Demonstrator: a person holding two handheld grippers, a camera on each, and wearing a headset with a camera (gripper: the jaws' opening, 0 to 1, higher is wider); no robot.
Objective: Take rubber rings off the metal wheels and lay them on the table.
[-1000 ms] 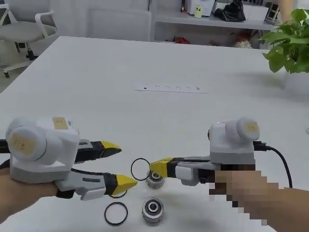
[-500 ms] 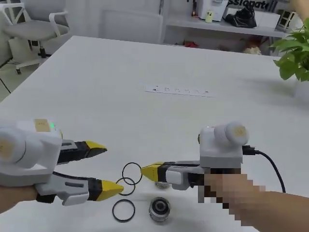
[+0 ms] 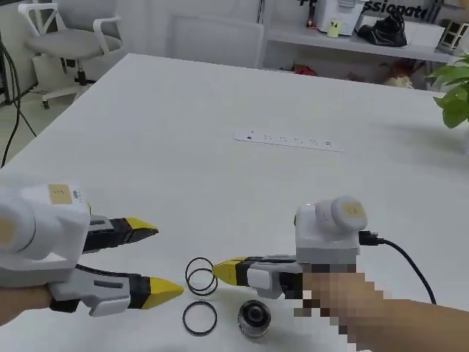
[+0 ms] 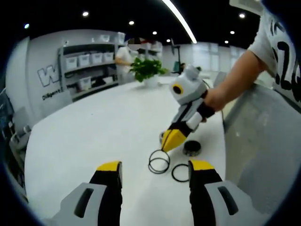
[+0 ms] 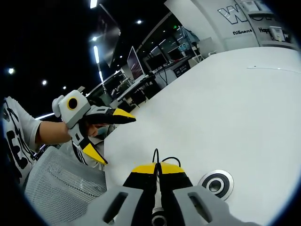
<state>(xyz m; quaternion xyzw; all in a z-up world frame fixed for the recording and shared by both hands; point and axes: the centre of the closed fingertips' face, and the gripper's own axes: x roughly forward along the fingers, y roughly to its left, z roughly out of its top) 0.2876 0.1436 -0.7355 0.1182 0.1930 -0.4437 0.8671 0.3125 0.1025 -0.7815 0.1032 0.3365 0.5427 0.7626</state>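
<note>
Yellow-tipped fingers of the right gripper point(image 3: 218, 272) pinch a rubber ring point(image 3: 187, 276) — left gripper point(image 3: 167, 260) fingers spread wide, empty.

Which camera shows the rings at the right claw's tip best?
Head view: both overlapping rings appear from above as whole circles at the right claw. The left gripper view shows them flatter, as ovals beyond the open left claw. The right gripper view gives short thin arcs past its shut tips.
</note>
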